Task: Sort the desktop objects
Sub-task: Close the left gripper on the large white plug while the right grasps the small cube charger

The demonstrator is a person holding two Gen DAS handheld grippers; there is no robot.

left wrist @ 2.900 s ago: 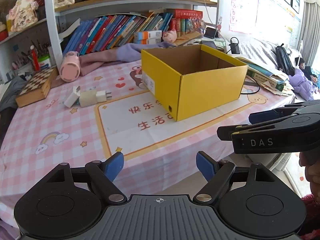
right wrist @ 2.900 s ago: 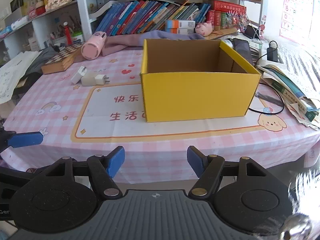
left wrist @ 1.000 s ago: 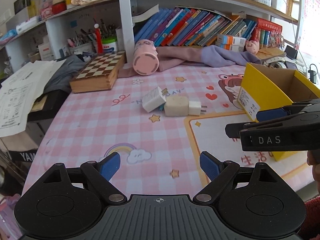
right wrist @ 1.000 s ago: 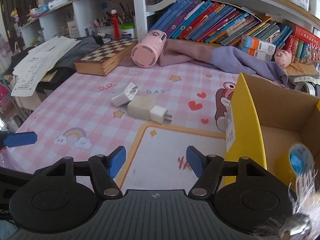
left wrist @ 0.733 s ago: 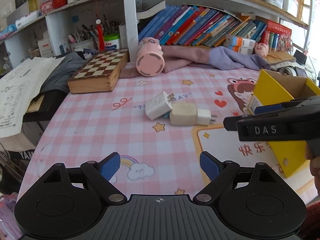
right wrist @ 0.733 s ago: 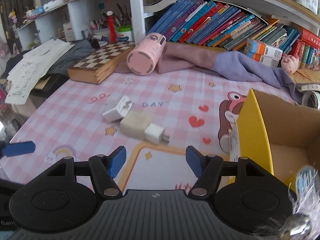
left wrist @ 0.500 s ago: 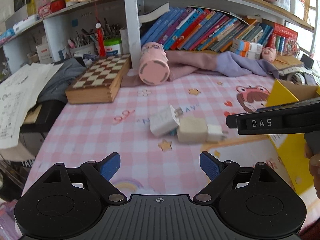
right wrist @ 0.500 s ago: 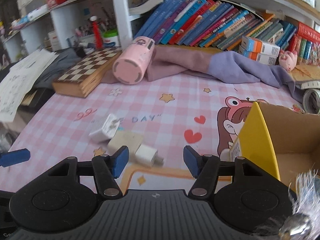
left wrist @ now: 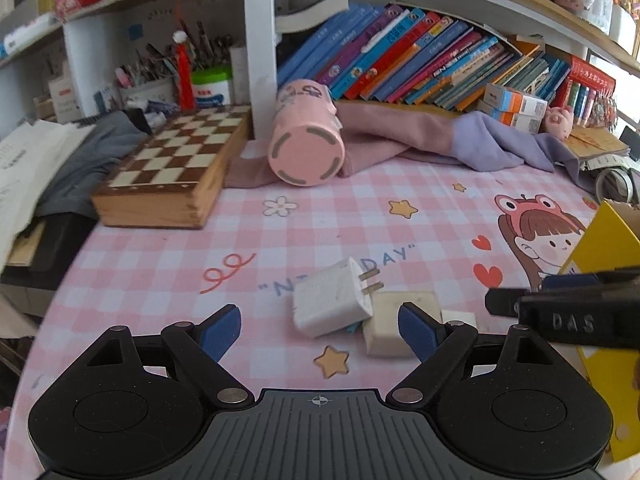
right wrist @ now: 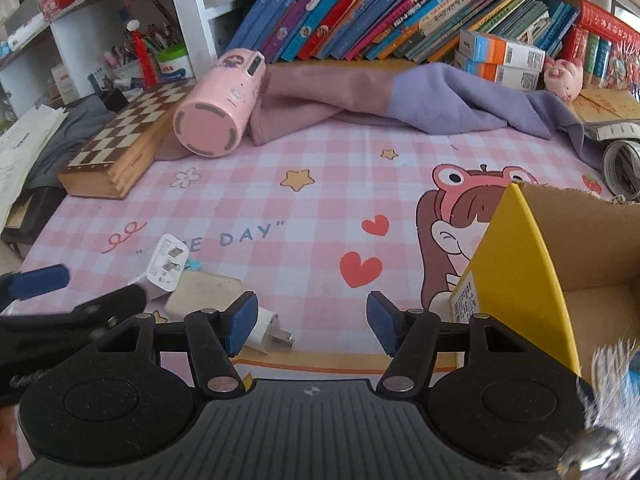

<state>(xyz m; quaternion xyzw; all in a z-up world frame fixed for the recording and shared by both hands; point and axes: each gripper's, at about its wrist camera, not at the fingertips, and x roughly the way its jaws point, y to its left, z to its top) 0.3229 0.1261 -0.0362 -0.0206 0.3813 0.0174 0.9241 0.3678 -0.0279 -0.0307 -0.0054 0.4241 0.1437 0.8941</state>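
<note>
Reaching toward the two chargers, the left gripper [left wrist: 320,330] has its blue pads spread wide with nothing between them; the white charger [left wrist: 330,304] lies just beyond, low in the middle of the left view, prongs pointing to the upper right. Touching it on the right is a cream charger [left wrist: 386,330] with a small white plug on its far end. The right gripper [right wrist: 307,322] stands about half open, empty too, and in its own view the cream charger [right wrist: 204,292] sits off its left pad, not centred.

To my eye the pick-up is not yet begun. Since the two chargers touch, each gripper would do well to take one, closing across the flat sides and not the prongs, so neither knocks the other away.

At the right edge stands the yellow box [right wrist: 516,256]; the part of its floor on show looks bare. Further up the pink checked cloth [left wrist: 340,216] lie a pink cup [left wrist: 306,148] on its side and a chessboard [left wrist: 176,168], with books [left wrist: 400,60] shelved behind.
</note>
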